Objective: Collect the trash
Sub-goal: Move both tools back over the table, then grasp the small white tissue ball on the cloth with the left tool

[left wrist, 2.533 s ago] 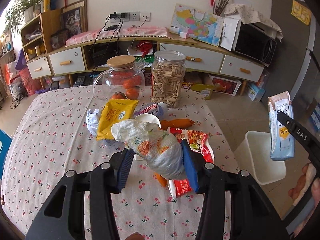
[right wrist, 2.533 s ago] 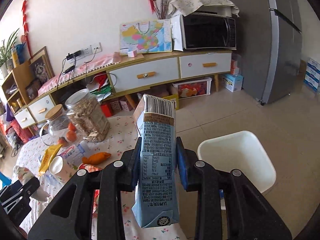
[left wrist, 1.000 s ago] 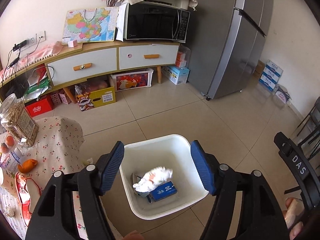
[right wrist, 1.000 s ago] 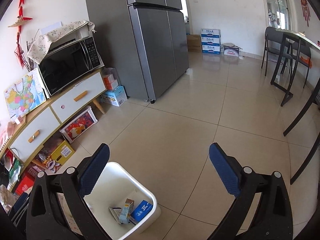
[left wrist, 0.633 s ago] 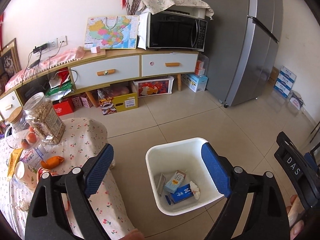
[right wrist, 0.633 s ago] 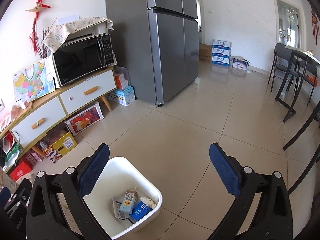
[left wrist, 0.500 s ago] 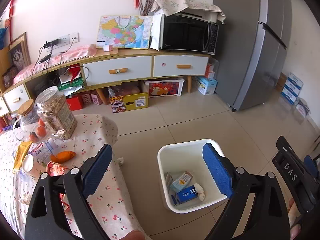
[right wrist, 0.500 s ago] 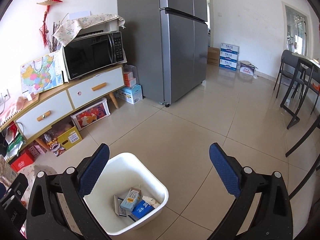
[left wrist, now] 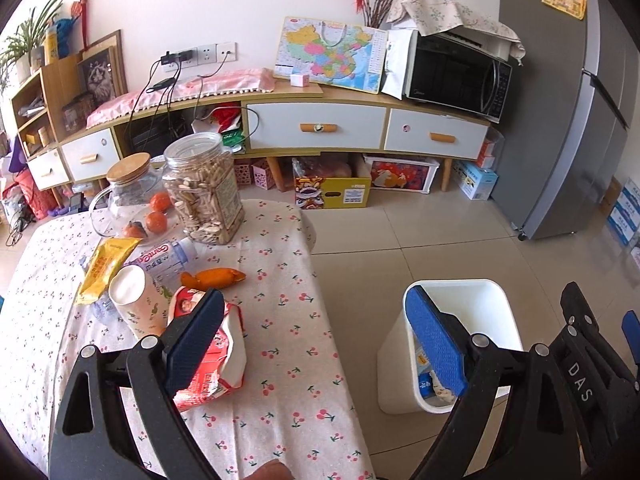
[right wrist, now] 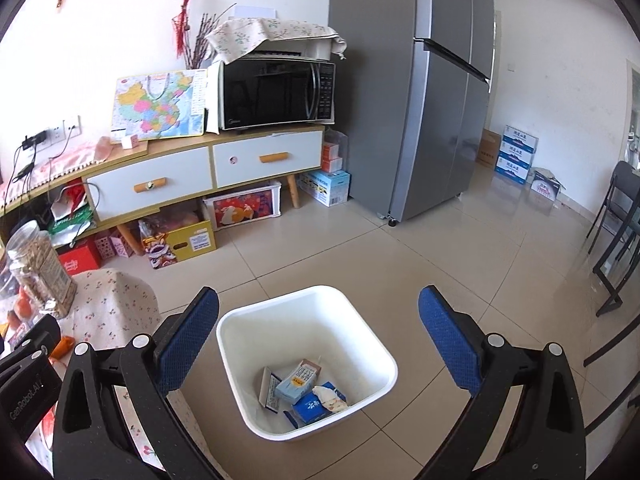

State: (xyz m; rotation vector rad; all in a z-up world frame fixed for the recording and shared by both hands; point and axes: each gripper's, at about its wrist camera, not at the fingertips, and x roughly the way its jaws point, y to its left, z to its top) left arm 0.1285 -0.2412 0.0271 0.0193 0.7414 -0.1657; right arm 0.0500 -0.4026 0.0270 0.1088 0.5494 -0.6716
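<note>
The white trash bin (right wrist: 372,340) stands on the tiled floor beside the table; it holds a light blue carton (right wrist: 299,380), a dark blue box (right wrist: 310,406) and a crumpled wad (right wrist: 330,398). My right gripper (right wrist: 318,340) is open and empty above the bin. My left gripper (left wrist: 316,344) is open and empty, over the table's right edge, with the bin (left wrist: 488,300) to its right. On the table lie a red snack packet (left wrist: 218,356), a paper cup (left wrist: 138,304), a yellow packet (left wrist: 106,264), an orange wrapper (left wrist: 212,278) and a plastic bottle (left wrist: 164,258).
A jar of seeds (left wrist: 204,188) and a glass jar with oranges (left wrist: 132,196) stand at the table's far side. A sideboard (left wrist: 320,128) with a microwave (left wrist: 456,76) lines the wall. A fridge (right wrist: 436,92) stands right; a chair (right wrist: 620,236) is at far right.
Both grippers let go of their trash into the bin and now stand open and empty. The left gripper has swung back left toward the table; the right has stayed over the bin.
</note>
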